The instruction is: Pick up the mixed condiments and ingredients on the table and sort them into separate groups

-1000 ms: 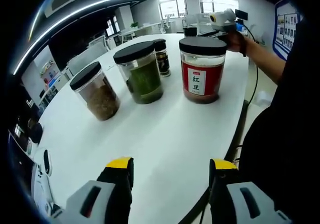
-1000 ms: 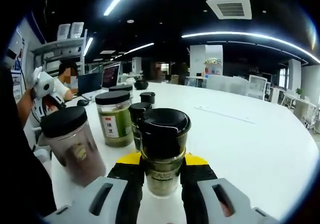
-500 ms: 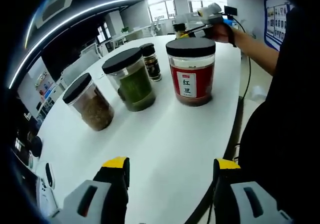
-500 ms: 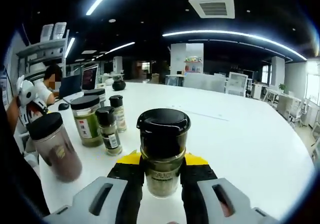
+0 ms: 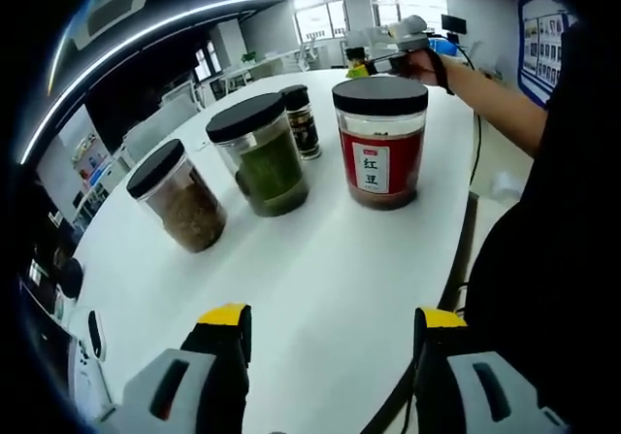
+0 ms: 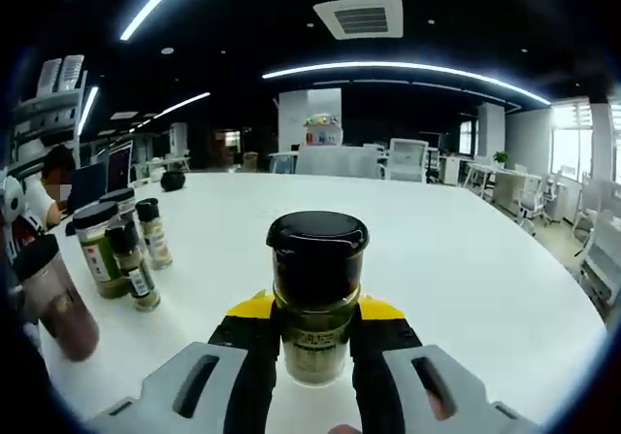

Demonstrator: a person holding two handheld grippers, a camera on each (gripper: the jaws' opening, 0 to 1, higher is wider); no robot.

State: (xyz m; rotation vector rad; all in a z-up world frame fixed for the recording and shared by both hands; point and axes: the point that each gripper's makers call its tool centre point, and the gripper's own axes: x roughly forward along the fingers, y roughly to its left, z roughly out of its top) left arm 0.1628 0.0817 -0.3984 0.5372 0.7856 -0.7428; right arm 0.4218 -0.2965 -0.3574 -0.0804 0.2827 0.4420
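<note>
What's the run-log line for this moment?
right gripper: shut on spice bottle, lifted | left gripper: open, above table | red bean jar, green jar, brown jar: standing

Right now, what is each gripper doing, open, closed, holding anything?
Left gripper: open, holding nothing.
Right gripper: closed on a small black-capped glass spice jar.

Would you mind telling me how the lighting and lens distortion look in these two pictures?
Left gripper view: bright windows behind the red bean jar wash out; the white table is evenly lit and its edge bows from the fisheye. Right gripper view: the room is dim, the ceiling light strips curve into arcs, and the spice bottle in the right gripper is sharp, with a faint sheen on its black cap.
</note>
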